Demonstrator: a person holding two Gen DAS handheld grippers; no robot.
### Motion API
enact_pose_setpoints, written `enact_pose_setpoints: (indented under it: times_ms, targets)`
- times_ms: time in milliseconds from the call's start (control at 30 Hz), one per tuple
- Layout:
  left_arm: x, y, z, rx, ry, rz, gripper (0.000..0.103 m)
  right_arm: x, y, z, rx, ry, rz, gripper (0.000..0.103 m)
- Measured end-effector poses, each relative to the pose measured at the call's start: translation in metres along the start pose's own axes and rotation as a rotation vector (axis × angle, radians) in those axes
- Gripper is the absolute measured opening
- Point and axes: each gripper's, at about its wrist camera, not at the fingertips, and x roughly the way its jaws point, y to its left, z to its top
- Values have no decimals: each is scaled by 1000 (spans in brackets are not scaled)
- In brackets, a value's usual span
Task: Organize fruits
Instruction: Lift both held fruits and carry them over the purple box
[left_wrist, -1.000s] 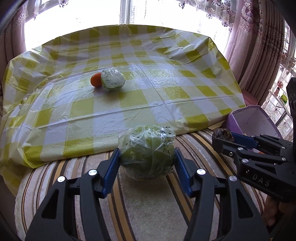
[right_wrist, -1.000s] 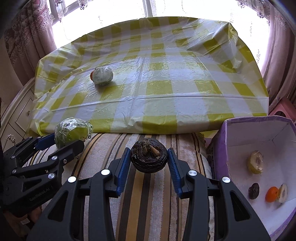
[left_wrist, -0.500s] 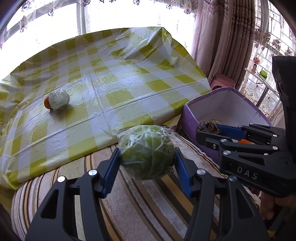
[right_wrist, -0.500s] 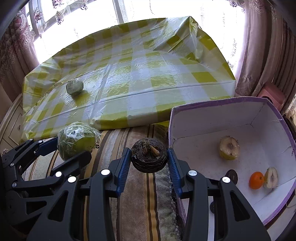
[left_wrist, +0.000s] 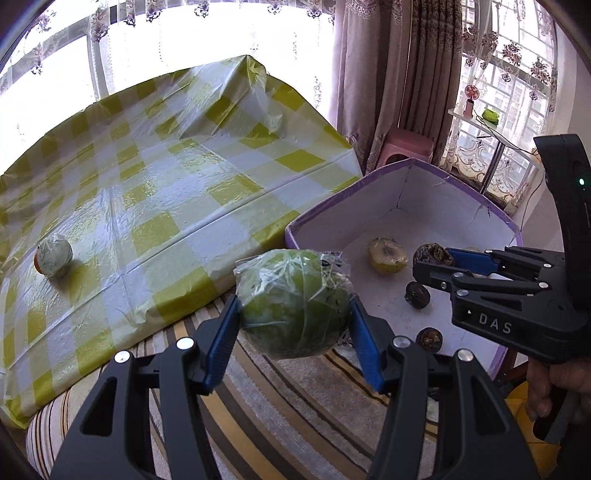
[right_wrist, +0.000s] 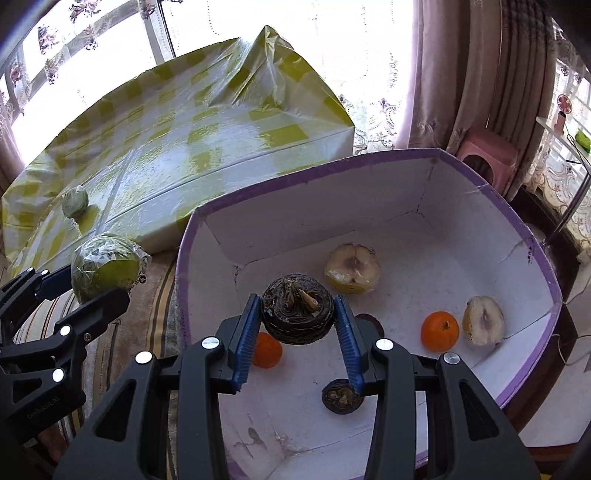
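My left gripper (left_wrist: 293, 317) is shut on a green fruit wrapped in clear film (left_wrist: 293, 304), held in the air over the striped cushion just left of the purple box (left_wrist: 325, 212). My right gripper (right_wrist: 297, 317) is shut on a dark wrinkled fruit (right_wrist: 297, 314), held above the inside of the purple box (right_wrist: 369, 158). In the box lie two pale cut fruit halves (right_wrist: 352, 267), two orange fruits (right_wrist: 439, 330) and small dark fruits (right_wrist: 341, 397). Another wrapped green fruit (left_wrist: 54, 255) with an orange one behind it rests on the yellow checked cloth (left_wrist: 166, 177).
The striped cushion (left_wrist: 295, 398) runs along the near edge. Curtains (left_wrist: 399, 66) and a pink stool (left_wrist: 410, 149) stand behind the box. A person's hand (left_wrist: 554, 387) holds the right gripper's handle (left_wrist: 517, 306).
Both grippers have swung to the right with their fruits. The purple box has come into full view, and the dark fruit now hangs over its inside instead of over the cushion.
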Motion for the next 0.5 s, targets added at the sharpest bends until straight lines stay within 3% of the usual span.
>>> enact_pose_setpoints:
  times_ms: [267, 500]
  targets:
    - [32, -31, 25, 61, 32, -61, 58, 10, -49, 10, 62, -1, -99, 41]
    - [71, -58, 37, 131, 123, -86, 58, 26, -74, 20, 83, 18, -155, 41]
